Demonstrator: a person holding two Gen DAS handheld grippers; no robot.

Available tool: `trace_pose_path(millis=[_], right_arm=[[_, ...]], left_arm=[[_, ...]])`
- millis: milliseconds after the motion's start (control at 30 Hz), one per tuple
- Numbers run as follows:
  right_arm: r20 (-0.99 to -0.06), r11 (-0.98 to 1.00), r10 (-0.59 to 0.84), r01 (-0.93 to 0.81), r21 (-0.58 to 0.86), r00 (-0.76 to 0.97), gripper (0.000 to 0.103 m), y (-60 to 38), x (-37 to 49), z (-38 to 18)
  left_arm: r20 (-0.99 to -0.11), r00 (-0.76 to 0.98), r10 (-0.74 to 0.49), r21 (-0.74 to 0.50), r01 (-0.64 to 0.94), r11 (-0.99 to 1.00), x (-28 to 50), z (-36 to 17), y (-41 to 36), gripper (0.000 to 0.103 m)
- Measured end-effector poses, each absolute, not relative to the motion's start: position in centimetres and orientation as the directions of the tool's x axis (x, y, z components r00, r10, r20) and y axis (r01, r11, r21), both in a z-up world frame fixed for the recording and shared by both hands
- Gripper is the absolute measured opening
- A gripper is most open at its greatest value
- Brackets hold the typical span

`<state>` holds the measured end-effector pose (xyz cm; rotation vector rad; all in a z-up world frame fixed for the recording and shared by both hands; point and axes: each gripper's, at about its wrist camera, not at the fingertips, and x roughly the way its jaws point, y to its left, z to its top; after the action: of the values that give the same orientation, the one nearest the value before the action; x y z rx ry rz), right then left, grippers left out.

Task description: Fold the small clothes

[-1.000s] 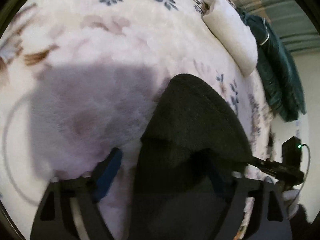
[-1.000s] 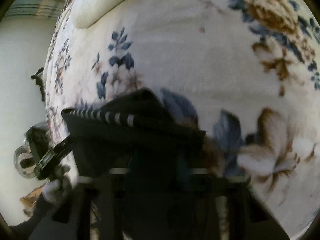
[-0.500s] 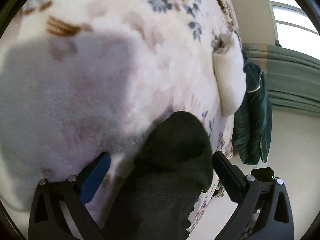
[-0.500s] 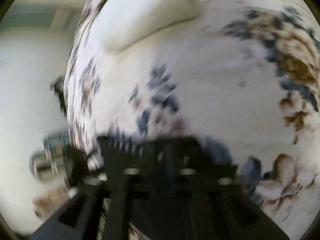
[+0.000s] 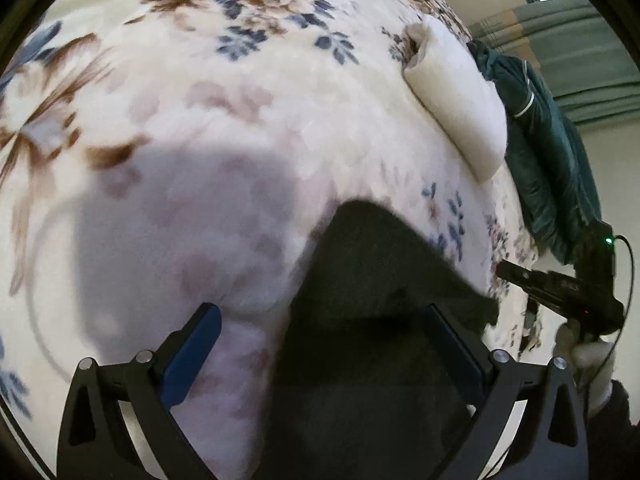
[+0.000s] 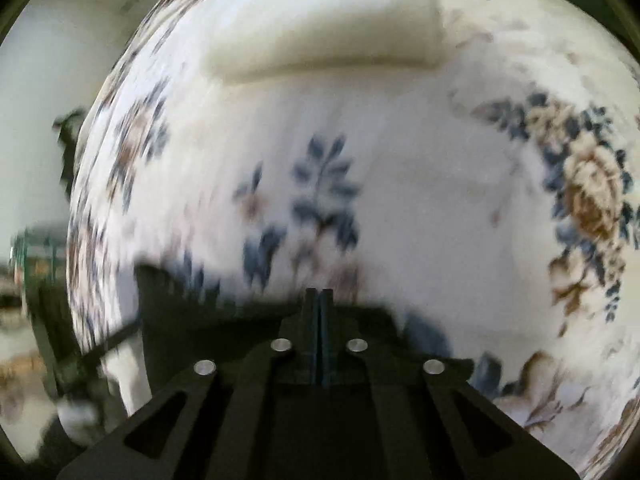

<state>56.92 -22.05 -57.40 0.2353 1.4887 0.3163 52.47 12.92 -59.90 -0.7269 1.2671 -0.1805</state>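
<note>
A small black garment [image 5: 372, 280] lies on the floral fleece blanket [image 5: 248, 112], near the bed's right edge. My left gripper [image 5: 320, 316] is open, with its blue pads on either side of the garment's near part. My right gripper [image 6: 318, 296] is shut, its two fingers pressed together above the black cloth [image 6: 224, 332]; the blur hides whether cloth is pinched between them. The right gripper also shows in the left wrist view [image 5: 508, 270], at the garment's right edge.
A rolled white towel or pillow [image 5: 456, 104] lies at the far side of the bed, also in the right wrist view [image 6: 320, 32]. A dark green jacket [image 5: 548, 148] hangs past the bed's edge. The wall and floor lie beyond the edge.
My left gripper has pulled back and risen, so more blanket shows. My right gripper's fingers have come together; its view is blurred from fast motion.
</note>
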Motion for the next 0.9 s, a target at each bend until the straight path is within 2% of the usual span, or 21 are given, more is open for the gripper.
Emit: trace_pose_path(millis=[67,133,167,233,267,333,400,467,500,600,767,833,867,900], right_arm=[[-0.930,0.932,0.360,-0.059,0.356,0.072,0.000,-21.8,58.2,-57.1],[-0.902,0.903,0.430,-0.033,0.429,0.026,0.000,-21.8,59.2,-57.6],[-0.887,0.887,0.461,0.008,0.461,0.010,0.000,-22.3,59.4,-57.7],[-0.886,0.884,0.464,0.065,0.464,0.004,0.000,-23.5,59.3,-57.5],[-0.886,0.882,0.463,0.091,0.462,0.006,0.000,-24.5,58.9,-57.3],[-0.895,0.886,0.446,0.132,0.443,0.013,0.002,-26.6,57.6,-57.1],[-0.902,0.889,0.432,0.167,0.427,0.010,0.010,-28.5,56.1,-57.6],[-0.895,0.871,0.446,0.227,0.437,0.009,0.055,-30.7,54.5,-58.7],[-0.885,0.854,0.465,0.257,0.453,0.013,0.061,-31.5,53.8,-59.4],[-0.833,0.781,0.553,0.340,0.524,0.015,0.062,-33.5,51.7,-61.6],[-0.753,0.709,0.657,0.309,0.634,0.039,0.063,-33.0,50.5,-62.7],[-0.753,0.721,0.658,0.277,0.634,0.012,0.063,-32.1,50.5,-62.9],[-0.770,0.741,0.638,0.257,0.621,0.020,0.059,-31.5,50.6,-62.7],[-0.783,0.755,0.621,0.236,0.612,0.045,0.047,-31.1,50.7,-62.3]], left_arm=[[-0.780,0.310,-0.544,-0.620,-0.259,0.741,53.8,-60.4,12.7,0.100],[-0.777,0.287,-0.560,-0.625,-0.253,0.739,55.3,-61.2,12.2,0.069],[-0.774,0.279,-0.568,-0.627,-0.220,0.747,56.1,-61.4,11.7,0.037],[-0.803,0.269,-0.532,-0.581,-0.153,0.800,57.1,-60.9,10.6,0.022],[-0.808,0.276,-0.520,-0.565,-0.117,0.817,57.3,-60.5,10.3,0.017],[-0.799,0.299,-0.522,-0.573,-0.115,0.811,57.2,-60.1,10.6,0.016],[-0.767,0.343,-0.542,-0.620,-0.180,0.763,56.8,-60.4,12.1,0.014],[-0.729,0.382,-0.568,-0.676,-0.275,0.684,56.4,-61.5,14.0,0.013],[-0.710,0.414,-0.570,-0.700,-0.320,0.639,56.1,-62.0,14.9,0.007],[-0.667,0.469,-0.579,-0.745,-0.400,0.534,55.8,-62.9,16.8,0.007],[-0.695,0.415,-0.587,-0.717,-0.341,0.608,56.7,-61.5,15.5,0.012],[-0.719,0.398,-0.570,-0.692,-0.340,0.637,56.7,-61.0,15.5,0.021],[-0.735,0.402,-0.546,-0.674,-0.335,0.659,56.6,-60.4,15.8,0.034],[-0.740,0.410,-0.532,-0.665,-0.331,0.670,56.5,-60.1,16.0,0.047]])
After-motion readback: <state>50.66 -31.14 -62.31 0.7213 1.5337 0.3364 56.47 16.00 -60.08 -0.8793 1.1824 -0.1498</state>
